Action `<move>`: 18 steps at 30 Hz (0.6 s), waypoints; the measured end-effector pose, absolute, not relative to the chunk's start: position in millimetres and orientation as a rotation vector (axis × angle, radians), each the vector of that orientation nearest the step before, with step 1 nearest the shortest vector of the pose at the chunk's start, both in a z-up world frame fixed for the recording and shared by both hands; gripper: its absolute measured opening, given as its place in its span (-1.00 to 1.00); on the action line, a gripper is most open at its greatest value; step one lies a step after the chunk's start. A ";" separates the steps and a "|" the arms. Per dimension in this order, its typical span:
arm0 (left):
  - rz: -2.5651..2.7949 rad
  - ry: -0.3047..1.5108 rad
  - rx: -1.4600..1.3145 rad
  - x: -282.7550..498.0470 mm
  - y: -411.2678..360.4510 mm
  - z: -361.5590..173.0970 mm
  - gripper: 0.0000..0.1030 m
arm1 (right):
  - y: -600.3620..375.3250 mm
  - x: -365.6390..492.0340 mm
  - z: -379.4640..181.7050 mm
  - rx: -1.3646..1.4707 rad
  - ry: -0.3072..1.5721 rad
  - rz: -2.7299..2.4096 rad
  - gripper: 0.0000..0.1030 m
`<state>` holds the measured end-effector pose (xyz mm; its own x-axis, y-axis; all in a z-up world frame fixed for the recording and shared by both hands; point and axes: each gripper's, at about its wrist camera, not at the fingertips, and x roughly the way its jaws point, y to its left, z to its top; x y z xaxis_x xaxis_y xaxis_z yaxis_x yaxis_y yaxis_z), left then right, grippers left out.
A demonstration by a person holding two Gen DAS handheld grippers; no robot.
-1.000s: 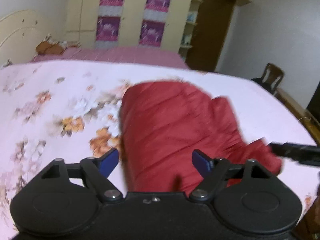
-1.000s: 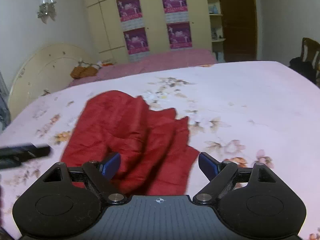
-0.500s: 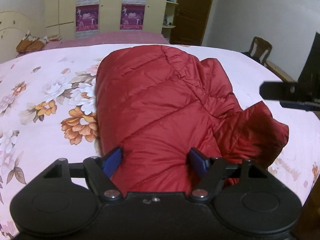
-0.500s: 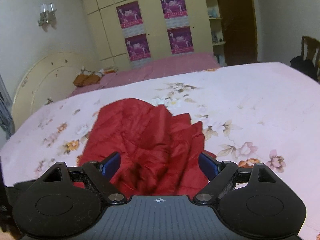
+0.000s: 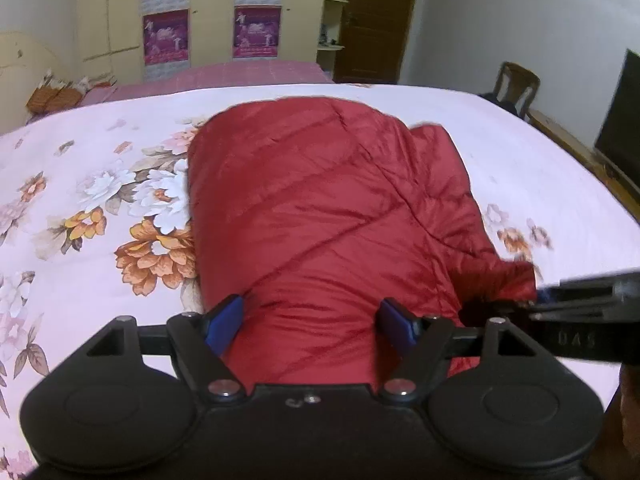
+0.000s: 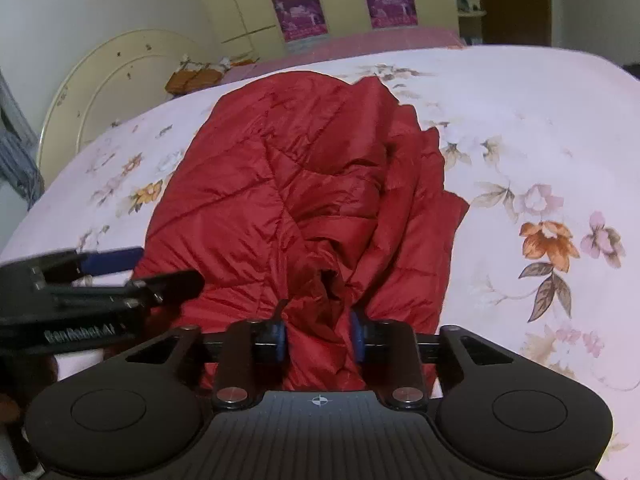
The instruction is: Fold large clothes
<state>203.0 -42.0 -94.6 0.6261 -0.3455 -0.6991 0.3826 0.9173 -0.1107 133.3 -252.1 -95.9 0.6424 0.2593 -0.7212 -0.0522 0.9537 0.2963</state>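
Observation:
A red quilted jacket (image 5: 320, 208) lies in a thick bundle on the pink floral bedsheet (image 5: 80, 184). My left gripper (image 5: 310, 318) stands wide over the jacket's near edge, and the padded cloth fills the gap between its blue pads. In the right wrist view the jacket (image 6: 280, 184) shows loose folds on its right side. My right gripper (image 6: 318, 338) is closing, and its pads pinch a bunch of red fabric at the near hem. Each gripper shows in the other's view: the right gripper (image 5: 580, 300) at the jacket's near right corner, the left gripper (image 6: 152, 270) at its near left.
The bedsheet (image 6: 520, 120) stretches wide to the right of the jacket. A cream headboard (image 6: 100, 80) stands far left. A wardrobe with purple posters (image 5: 212, 20), a brown door (image 5: 376, 20), a wooden chair (image 5: 516, 84) and a dark screen (image 5: 620, 128) line the room.
My right gripper has dropped onto the jacket's near hem and closed from wide open onto a bunch of fabric. The left gripper sank closer over the near edge, its jaws staying wide.

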 end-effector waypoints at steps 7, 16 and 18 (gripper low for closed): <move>-0.320 0.788 -0.041 239.0 -27.4 -84.7 0.41 | -271.3 132.8 -106.1 0.275 0.896 0.188 -0.65; -0.305 0.822 -0.041 254.1 -35.4 -101.9 0.39 | -297.7 131.8 -68.5 0.264 0.792 0.197 0.08; -0.298 0.821 -0.046 252.8 -36.8 -99.0 0.38 | -304.2 141.7 -61.7 0.275 0.765 0.201 0.08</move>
<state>252.8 -36.8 -99.0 0.6422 -0.2791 -0.7139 0.2438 0.9574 -0.1550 141.7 -304.1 -61.7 0.7050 0.2775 -0.6526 -0.0792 0.9453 0.3164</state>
